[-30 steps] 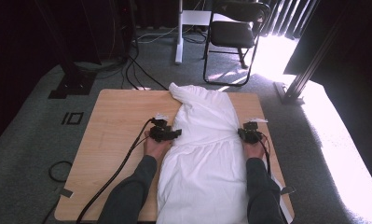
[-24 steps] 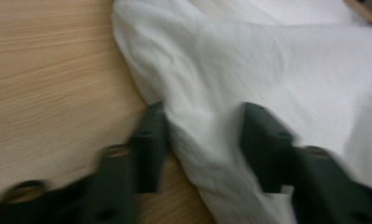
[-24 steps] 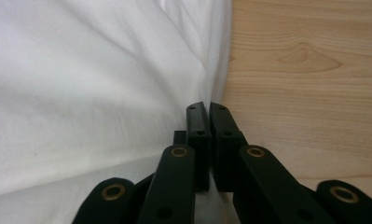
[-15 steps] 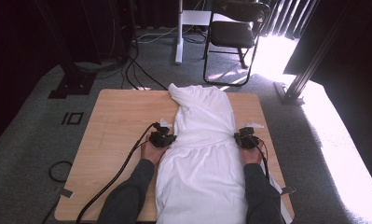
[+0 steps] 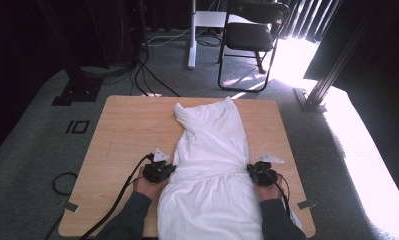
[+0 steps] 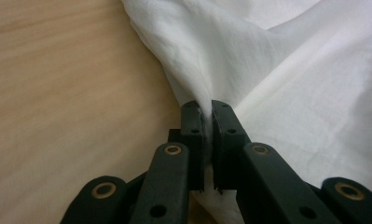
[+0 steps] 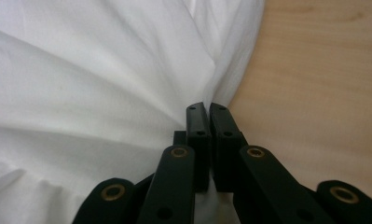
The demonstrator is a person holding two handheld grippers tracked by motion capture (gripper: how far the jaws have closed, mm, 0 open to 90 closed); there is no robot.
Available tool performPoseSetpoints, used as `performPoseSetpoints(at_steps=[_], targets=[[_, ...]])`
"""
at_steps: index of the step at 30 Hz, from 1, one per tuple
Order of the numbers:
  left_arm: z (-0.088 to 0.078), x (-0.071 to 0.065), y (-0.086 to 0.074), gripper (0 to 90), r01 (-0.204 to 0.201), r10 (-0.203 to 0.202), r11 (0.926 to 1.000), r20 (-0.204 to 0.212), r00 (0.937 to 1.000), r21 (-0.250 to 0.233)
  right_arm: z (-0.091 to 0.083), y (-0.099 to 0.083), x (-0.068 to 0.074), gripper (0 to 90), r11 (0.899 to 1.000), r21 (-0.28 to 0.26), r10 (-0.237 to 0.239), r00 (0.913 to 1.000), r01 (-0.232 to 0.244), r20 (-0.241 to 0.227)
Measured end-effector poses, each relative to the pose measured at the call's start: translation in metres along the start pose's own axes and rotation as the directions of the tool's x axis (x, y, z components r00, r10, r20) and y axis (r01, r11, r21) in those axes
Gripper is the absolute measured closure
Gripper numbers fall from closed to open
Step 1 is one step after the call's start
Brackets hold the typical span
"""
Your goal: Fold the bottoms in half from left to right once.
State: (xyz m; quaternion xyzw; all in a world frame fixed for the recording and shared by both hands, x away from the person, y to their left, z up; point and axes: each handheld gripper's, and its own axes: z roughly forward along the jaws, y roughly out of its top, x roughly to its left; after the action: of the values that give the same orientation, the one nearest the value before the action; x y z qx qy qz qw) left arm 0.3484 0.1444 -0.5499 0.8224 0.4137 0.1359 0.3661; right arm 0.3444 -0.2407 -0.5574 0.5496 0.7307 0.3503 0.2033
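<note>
A white garment (image 5: 212, 150) lies lengthwise down the middle of the wooden table (image 5: 122, 130), its near end hanging over the front edge between the person's forearms. My left gripper (image 5: 170, 169) grips the garment's left edge. In the left gripper view the left gripper (image 6: 207, 105) has a fold of white cloth (image 6: 291, 70) pinched between its jaws, which have just been closing. My right gripper (image 5: 250, 169) holds the opposite edge. In the right gripper view the right gripper (image 7: 207, 106) is shut on the cloth (image 7: 104, 70), which pulls taut into folds.
Bare wood flanks the garment on both sides. Behind the table stand a black chair (image 5: 254, 35) and a white post (image 5: 192, 35), with cables (image 5: 152, 75) across the grey carpet. A black frame leg (image 5: 332, 70) rises at the right.
The left jaws closed on the garment's edge. Both hands slid toward the near edge of the table, dragging the garment with them; its far end came away from the table's back edge.
</note>
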Motion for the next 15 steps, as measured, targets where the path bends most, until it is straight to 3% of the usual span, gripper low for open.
performPoseSetpoints(at_steps=[5,12,15], targets=[[-0.017,-0.011,-0.016,85.0,-0.031,0.031,0.9993,0.009,0.9995,0.018,-0.026,-0.023,0.015,87.8,0.999,0.030,-0.031,0.9994,0.031,-0.014],[-0.035,-0.021,-0.034,83.1,-0.060,0.059,0.9976,0.033,0.9977,0.034,-0.048,-0.046,0.023,87.5,0.999,0.029,-0.027,0.9982,0.029,-0.054],[-0.034,-0.022,-0.035,69.5,-0.088,0.087,0.9961,0.040,0.9954,0.010,-0.050,-0.047,0.024,85.7,0.999,0.039,-0.033,0.9978,0.035,-0.058]])
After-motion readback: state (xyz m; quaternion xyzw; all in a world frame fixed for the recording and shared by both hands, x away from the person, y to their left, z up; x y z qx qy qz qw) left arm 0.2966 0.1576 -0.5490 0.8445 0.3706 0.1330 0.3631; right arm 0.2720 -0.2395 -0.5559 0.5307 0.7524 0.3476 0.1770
